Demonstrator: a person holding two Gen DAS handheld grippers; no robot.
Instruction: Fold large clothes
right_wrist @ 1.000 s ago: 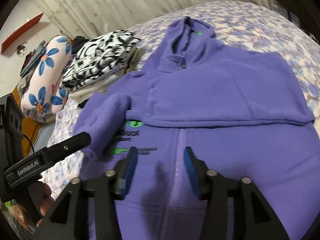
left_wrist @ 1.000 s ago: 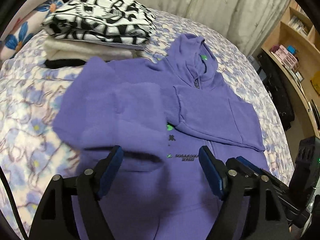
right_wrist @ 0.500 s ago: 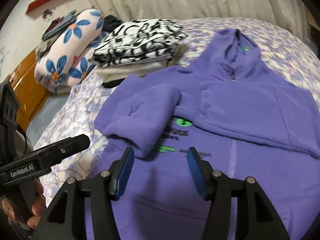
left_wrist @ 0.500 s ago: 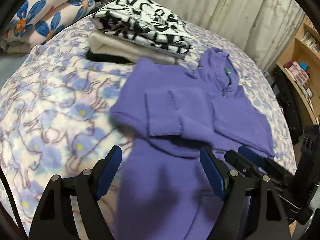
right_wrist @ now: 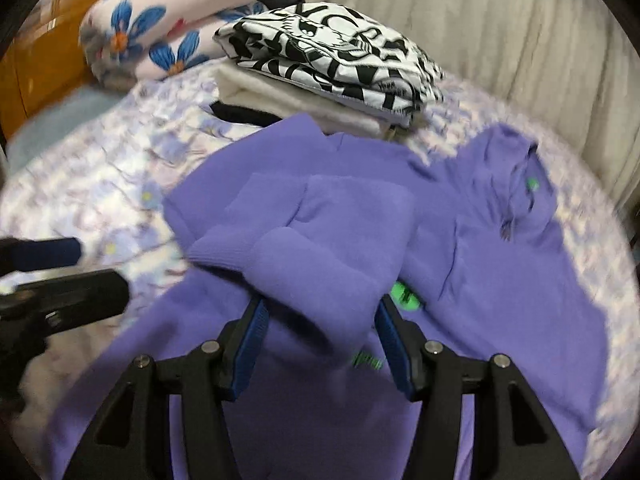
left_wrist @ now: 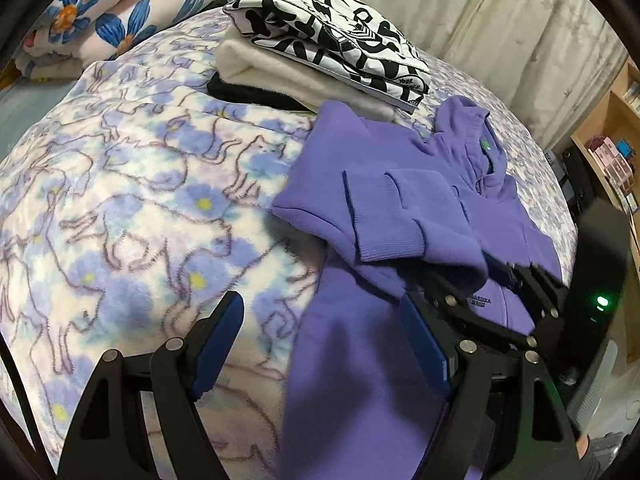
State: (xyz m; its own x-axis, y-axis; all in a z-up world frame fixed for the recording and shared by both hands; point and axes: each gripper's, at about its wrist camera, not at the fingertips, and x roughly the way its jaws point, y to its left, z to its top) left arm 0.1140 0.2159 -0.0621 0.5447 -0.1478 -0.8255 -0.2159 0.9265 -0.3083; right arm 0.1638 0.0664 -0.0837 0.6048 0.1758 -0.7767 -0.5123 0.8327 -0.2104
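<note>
Ahead of the right hand-held gripper (right_wrist: 318, 330), a purple hoodie (right_wrist: 500, 280) lies flat on the bed (left_wrist: 120, 208), one sleeve (right_wrist: 320, 248) folded across its chest between the half-open jaws. Left hand-held gripper (left_wrist: 320, 344) stands wide, holding nothing. Beyond it sits a stack of folded clothes (left_wrist: 320, 52).

Purple hoodie (left_wrist: 368, 360), sleeves seemingly folded inward
</note>
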